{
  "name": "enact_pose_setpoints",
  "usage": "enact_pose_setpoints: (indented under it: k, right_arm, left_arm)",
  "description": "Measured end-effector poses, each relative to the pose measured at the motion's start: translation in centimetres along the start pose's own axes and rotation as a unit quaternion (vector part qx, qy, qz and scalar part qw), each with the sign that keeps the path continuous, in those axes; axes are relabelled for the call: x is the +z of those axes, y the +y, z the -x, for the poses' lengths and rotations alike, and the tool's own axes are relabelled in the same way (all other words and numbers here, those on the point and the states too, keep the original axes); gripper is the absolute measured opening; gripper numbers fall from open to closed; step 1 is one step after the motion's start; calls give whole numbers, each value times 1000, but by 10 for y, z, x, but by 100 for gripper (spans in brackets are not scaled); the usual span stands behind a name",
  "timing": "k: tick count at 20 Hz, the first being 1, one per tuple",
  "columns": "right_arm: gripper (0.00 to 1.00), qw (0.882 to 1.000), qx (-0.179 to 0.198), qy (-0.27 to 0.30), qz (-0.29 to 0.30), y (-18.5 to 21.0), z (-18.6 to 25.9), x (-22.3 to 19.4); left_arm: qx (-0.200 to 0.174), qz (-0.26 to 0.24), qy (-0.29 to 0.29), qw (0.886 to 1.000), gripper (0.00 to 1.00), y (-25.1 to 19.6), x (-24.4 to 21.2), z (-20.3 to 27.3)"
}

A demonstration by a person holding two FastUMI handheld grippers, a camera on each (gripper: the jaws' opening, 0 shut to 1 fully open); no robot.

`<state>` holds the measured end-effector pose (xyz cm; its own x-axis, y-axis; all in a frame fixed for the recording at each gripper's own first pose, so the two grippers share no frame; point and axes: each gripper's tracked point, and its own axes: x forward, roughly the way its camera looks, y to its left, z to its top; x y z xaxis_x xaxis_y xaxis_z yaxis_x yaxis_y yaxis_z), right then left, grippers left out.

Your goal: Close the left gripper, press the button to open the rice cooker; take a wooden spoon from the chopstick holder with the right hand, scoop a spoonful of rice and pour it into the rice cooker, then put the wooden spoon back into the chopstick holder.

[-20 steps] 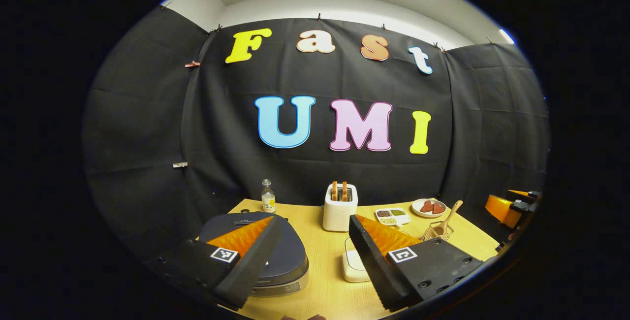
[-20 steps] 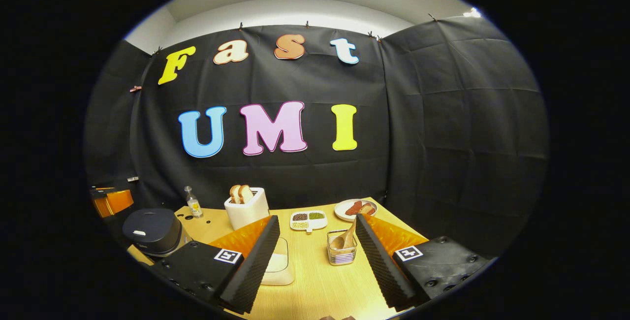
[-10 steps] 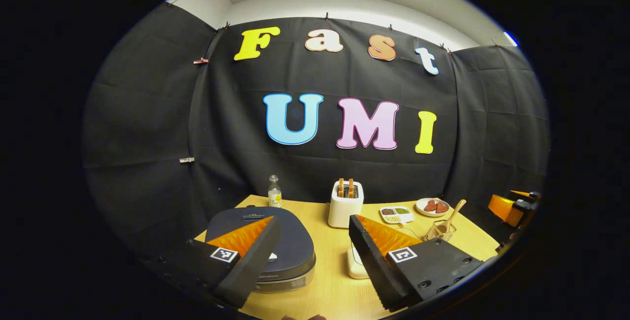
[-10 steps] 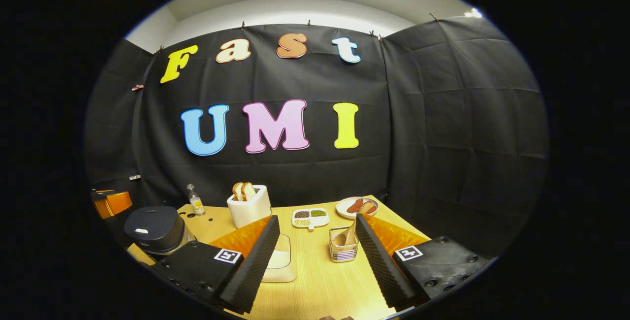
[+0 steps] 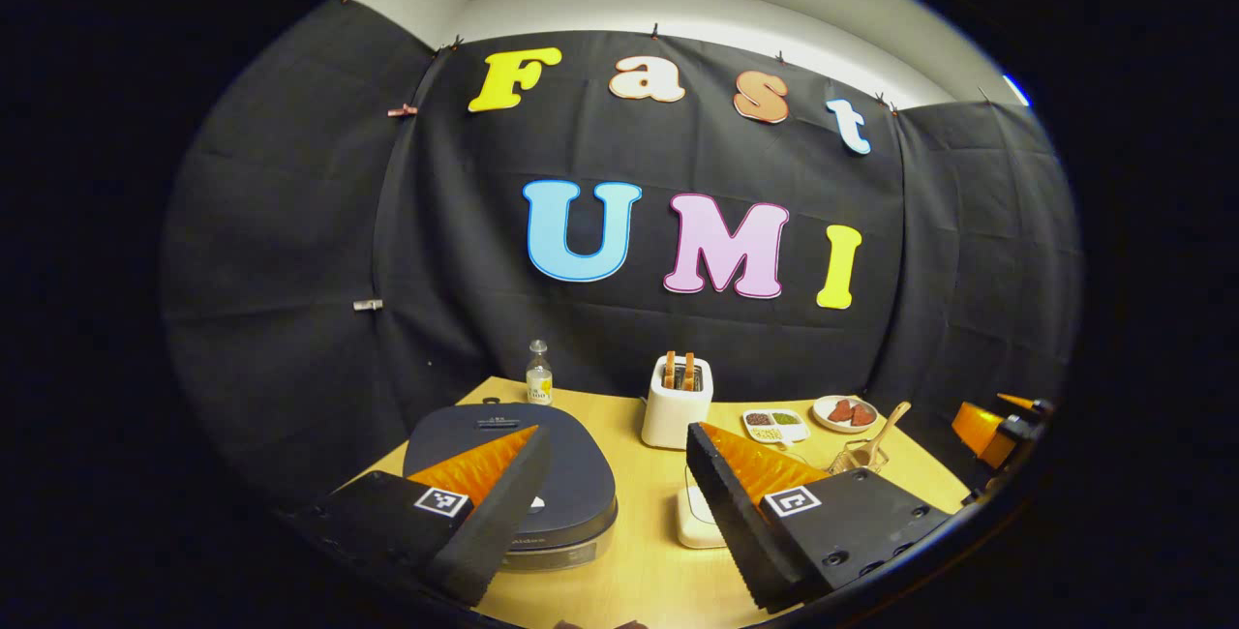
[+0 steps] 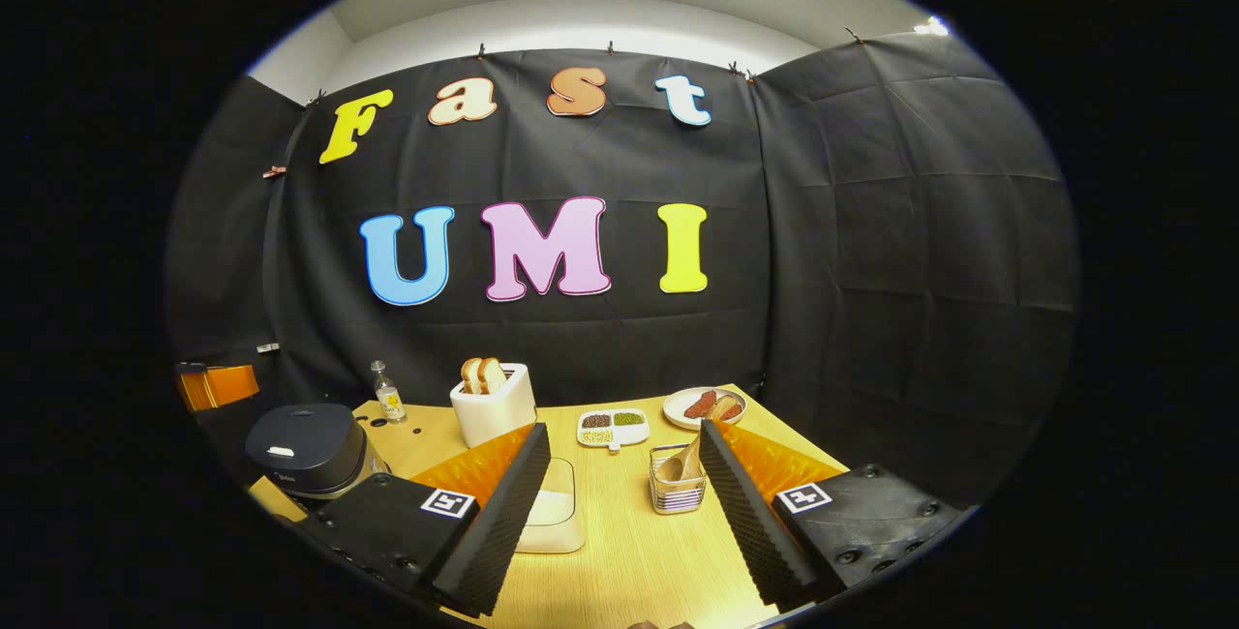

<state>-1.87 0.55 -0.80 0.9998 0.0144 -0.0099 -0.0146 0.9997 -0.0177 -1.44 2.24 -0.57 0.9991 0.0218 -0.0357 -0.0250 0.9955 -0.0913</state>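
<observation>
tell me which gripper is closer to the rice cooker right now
Left. The left gripper hangs open just above the rice cooker; the right gripper is off to its right, near the chopstick holder.

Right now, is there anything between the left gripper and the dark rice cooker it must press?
Nothing visible stands between them. In the left gripper view the left gripper hangs open above the closed dark rice cooker. The white toaster and the small glass bottle stand farther back.
</observation>
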Motion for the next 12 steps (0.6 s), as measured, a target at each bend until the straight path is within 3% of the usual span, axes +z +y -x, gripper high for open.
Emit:
enact_pose_setpoints:
  k: [3, 5, 6, 7, 8, 9, 10, 11, 12]
  right_arm:
    - [97, 1000, 0, 1, 0, -1, 0, -1]
    - [97, 1000, 0, 2, 0, -1, -2, -1]
    - [97, 1000, 1, 5, -1, 0, -2, -4]
    - [97, 1000, 2, 6, -2, 0, -3, -4]
    - [97, 1000, 3, 5, -2, 0, -3, -2]
    - [97, 1000, 3, 3, -2, 0, -2, -1]
    - [97, 1000, 3, 2, -1, -1, -2, -1]
    - [97, 1000, 2, 2, 0, -1, -1, -2]
    - [97, 1000, 1, 2, 1, -2, 0, -3]
  left_arm:
    - [14, 5, 6, 1000, 95, 18, 7, -9]
    - [15, 8, 15, 1000, 89, 28, 8, -13]
    - [17, 8, 19, 1000, 80, 34, 9, -17]
    - [19, 10, 26, 999, 78, 40, 6, -21]
    - [18, 12, 33, 999, 64, 44, 4, -24]
    - [19, 14, 42, 999, 65, 48, 1, -26]
    - [16, 17, 53, 998, 52, 51, -2, -29]
    - [15, 19, 65, 998, 53, 53, -9, -32]
    - [15, 19, 73, 997, 43, 56, -12, -34]
